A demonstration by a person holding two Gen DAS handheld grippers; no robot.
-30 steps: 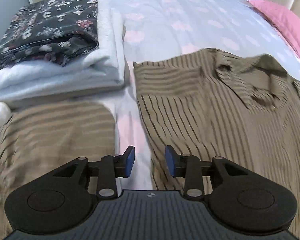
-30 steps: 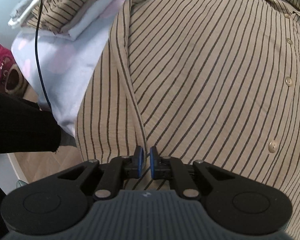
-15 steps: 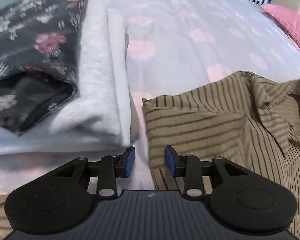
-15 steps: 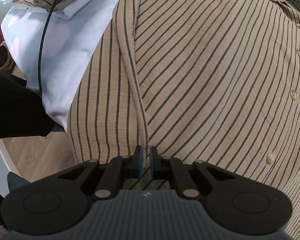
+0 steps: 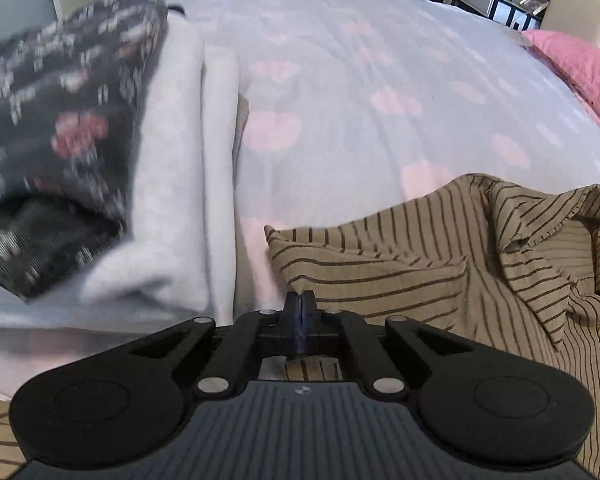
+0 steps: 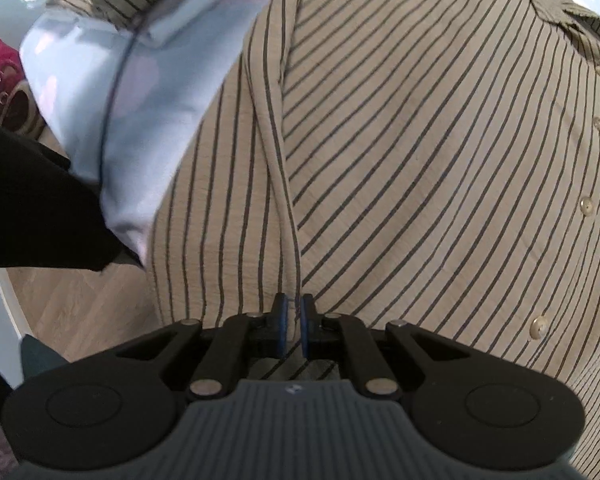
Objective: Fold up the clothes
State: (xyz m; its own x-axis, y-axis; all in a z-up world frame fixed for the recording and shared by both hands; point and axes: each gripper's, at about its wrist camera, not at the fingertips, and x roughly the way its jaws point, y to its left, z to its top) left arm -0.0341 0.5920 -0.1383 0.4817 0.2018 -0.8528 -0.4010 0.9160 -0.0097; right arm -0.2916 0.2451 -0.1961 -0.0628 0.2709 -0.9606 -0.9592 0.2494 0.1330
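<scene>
Left wrist view first. On the far left sits a dark cloth with flowers (image 5: 56,152), blurry, on top of a folded white cloth (image 5: 180,200). Both lie on the bed cover (image 5: 360,92), which is pale with soft pink spots. To the right lies the striped shirt (image 5: 400,276), tan with thin dark lines. Its folded edge makes a corner just in front of the left gripper (image 5: 299,304). The jaws are squeezed tight together, and the shirt's edge meets their tips, so it looks pinched there, though the fold is too thin to see between them. The shirt's collar (image 5: 540,240) is open farther right, with a button below it. A pink pillow (image 5: 580,64) lies at the far right by the headboard.

Right wrist view next. On the far left is something black (image 6: 32,208) over a wood floor (image 6: 88,304). Then comes the pale bed cover hanging down. The striped shirt (image 6: 420,160) fills the rest, with a seam running down its middle. The right gripper (image 6: 293,312) is nearly closed and nips that seam between its blue pads. A row of buttons (image 6: 586,204) runs down the right side.
</scene>
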